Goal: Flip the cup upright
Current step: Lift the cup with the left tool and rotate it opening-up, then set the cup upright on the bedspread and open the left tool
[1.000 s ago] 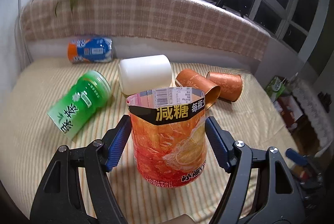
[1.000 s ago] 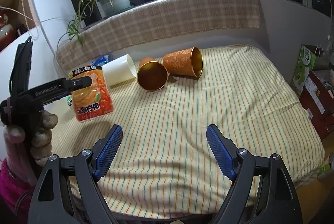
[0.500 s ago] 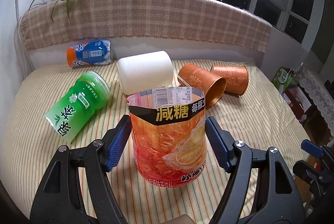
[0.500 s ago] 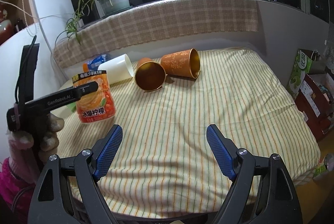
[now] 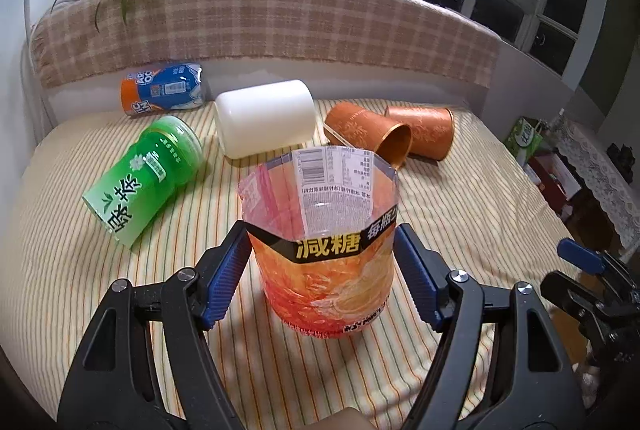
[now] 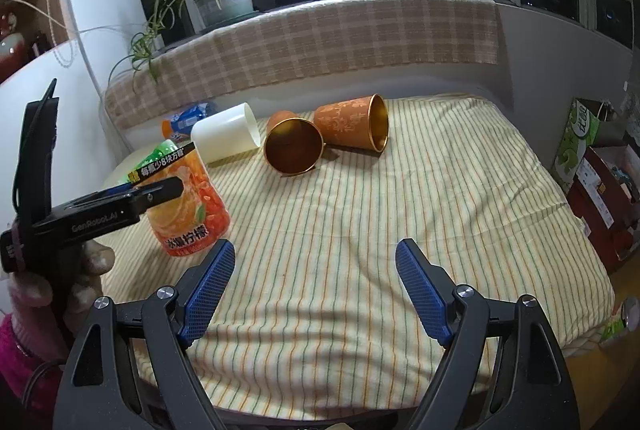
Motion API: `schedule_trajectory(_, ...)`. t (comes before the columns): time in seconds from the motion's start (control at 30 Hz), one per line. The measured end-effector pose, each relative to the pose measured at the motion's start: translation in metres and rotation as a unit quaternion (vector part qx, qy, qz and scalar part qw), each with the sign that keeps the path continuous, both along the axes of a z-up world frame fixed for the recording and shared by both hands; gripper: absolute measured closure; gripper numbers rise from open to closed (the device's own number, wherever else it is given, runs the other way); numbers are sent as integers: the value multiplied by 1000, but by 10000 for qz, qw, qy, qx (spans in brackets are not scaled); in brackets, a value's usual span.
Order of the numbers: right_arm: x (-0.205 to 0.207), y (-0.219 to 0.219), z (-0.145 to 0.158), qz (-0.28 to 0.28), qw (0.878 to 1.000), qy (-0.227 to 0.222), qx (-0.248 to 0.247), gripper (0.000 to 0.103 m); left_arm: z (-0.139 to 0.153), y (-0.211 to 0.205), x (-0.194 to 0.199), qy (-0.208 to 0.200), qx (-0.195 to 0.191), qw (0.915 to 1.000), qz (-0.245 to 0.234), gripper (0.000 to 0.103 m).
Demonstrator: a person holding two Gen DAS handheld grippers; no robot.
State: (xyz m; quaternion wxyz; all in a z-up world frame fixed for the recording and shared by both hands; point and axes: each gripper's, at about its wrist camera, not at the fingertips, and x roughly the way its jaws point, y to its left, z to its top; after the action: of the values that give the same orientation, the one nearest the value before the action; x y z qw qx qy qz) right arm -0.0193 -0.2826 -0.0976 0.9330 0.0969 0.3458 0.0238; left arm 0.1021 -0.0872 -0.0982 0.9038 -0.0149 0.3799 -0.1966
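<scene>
The orange cup [image 5: 326,262] stands upright on the striped cloth [image 5: 460,213], clenched between the left gripper [image 5: 323,278] fingers; right gripper [image 6: 316,290] gapes, right of the cup

Striped cloth [image 6: 400,230] lies bare across the frame's centre and right; fallen cups [image 6: 294,145] crowd the upper left, an orange cup [image 6: 188,205] standing at left.

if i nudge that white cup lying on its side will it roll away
Probably. The white cup lies on its side with its round wall on the striped cloth, so a sideways nudge should roll it. It looks tapered, so expect a curved path. The soft cloth and the nearby orange cup may stop it early.
</scene>
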Motion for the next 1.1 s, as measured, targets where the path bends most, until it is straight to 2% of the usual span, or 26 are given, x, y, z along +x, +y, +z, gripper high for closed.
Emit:
schedule_trajectory(0.2,-1,2,1,11,10000,-10,14,20,1,-2,-7,21,15,9998,-199,25)
schedule_trajectory(0.27,-2,3,1,15,10000,-23,8,20,3,-2,-11,-18,62,9998,-198,19)
schedule_trajectory(0.33,-3,4,2,19,10000,-40,2,20,5,0,-15,-70,58,9997,-217,17)
schedule_trajectory(0.53,-5,6,6,13,9999,-109,-34,20,13,9,-32,-234,114,9996,-125,16)
schedule_trajectory(0.7,-6,11,10,1,9996,-250,-159,20,26,25,-55,-601,151,9979,177,16)
schedule_trajectory(0.83,-6,14,13,7,9992,-337,-212,20,38,37,-75,-1018,260,9930,537,15)
schedule_trajectory(1.1,-10,23,16,25,9985,-475,-267,20,52,47,-99,-1449,311,9852,860,11)
